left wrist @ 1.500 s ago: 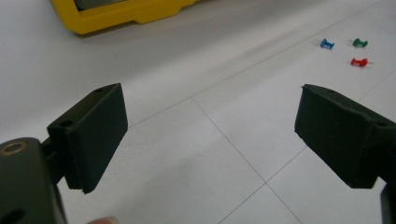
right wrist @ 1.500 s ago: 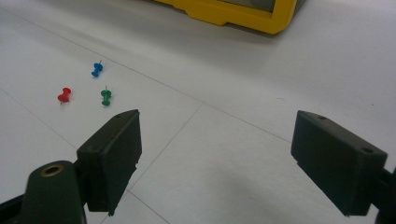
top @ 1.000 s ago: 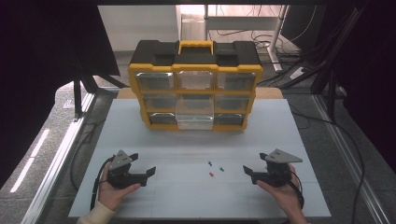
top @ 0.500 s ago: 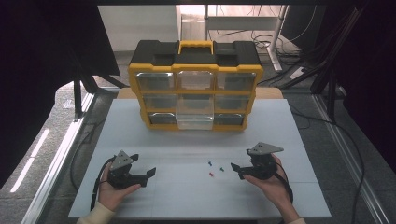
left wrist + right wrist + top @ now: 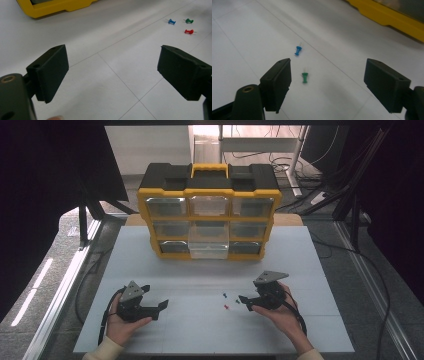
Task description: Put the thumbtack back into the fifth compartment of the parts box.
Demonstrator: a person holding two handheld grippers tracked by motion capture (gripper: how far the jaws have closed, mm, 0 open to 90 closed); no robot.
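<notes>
Three pushpins lie loose on the white bench (image 5: 200,330), in front of the yellow-and-black drawer cabinet (image 5: 210,210): a blue pushpin (image 5: 298,50), a green pushpin (image 5: 305,77) and a red pushpin (image 5: 189,31), close together but apart from one another. From the high view they sit near the bench's middle, just left of the right hand-held gripper (image 5: 246,302). That gripper's jaws point at the pins and stand spread wide, having just been closing a little, with nothing pressed between them; in the right gripper view the green pushpin lies on the bench just ahead of the gap, nearer one jaw, the blue one beyond it. The left hand-held gripper (image 5: 161,308) rests low over the bench well apart from the pins, its jaws also spread and empty. The cabinet's lower middle drawer (image 5: 208,251) stands pulled out a little. A person's hands hold both grippers from the bench's near edge.
</notes>
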